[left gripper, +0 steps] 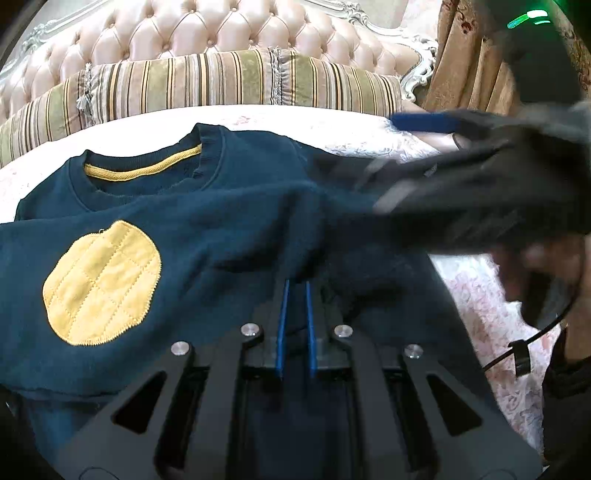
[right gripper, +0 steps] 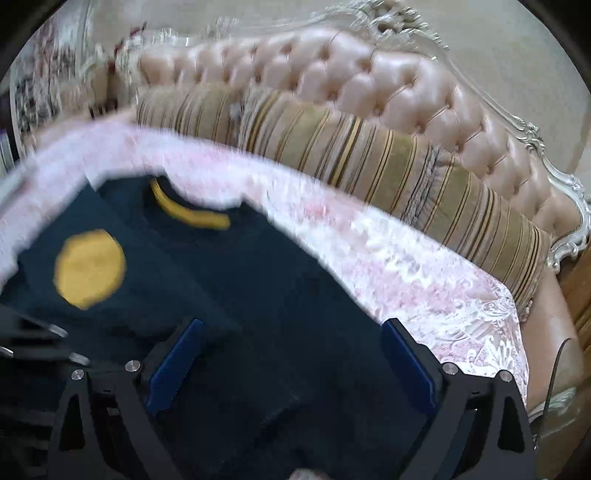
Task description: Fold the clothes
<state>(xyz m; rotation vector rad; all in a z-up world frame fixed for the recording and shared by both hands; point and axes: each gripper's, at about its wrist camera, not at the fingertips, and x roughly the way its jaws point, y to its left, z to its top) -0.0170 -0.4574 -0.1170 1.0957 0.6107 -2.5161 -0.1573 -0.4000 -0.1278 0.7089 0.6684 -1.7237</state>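
A dark teal sweatshirt [left gripper: 221,229] lies on the pink bedspread, its yellow-lined collar [left gripper: 144,170] toward the headboard. One sleeve is folded across the chest, showing a round quilted yellow elbow patch [left gripper: 101,282]. My left gripper [left gripper: 295,286] is shut on a fold of the sweatshirt's fabric near the middle. My right gripper [right gripper: 291,328] hangs open above the sweatshirt [right gripper: 258,295], nothing between its blue pads; it also shows blurred in the left wrist view at the right [left gripper: 424,122]. The patch [right gripper: 88,267] and collar [right gripper: 188,212] lie ahead and left of it.
A striped bolster [left gripper: 229,81] lies along the tufted pink headboard [left gripper: 221,29]. Pink lace bedspread [right gripper: 424,280] shows to the right of the sweatshirt. A curtain [left gripper: 469,70] hangs at the far right. A person's hand [left gripper: 546,266] holds the right gripper.
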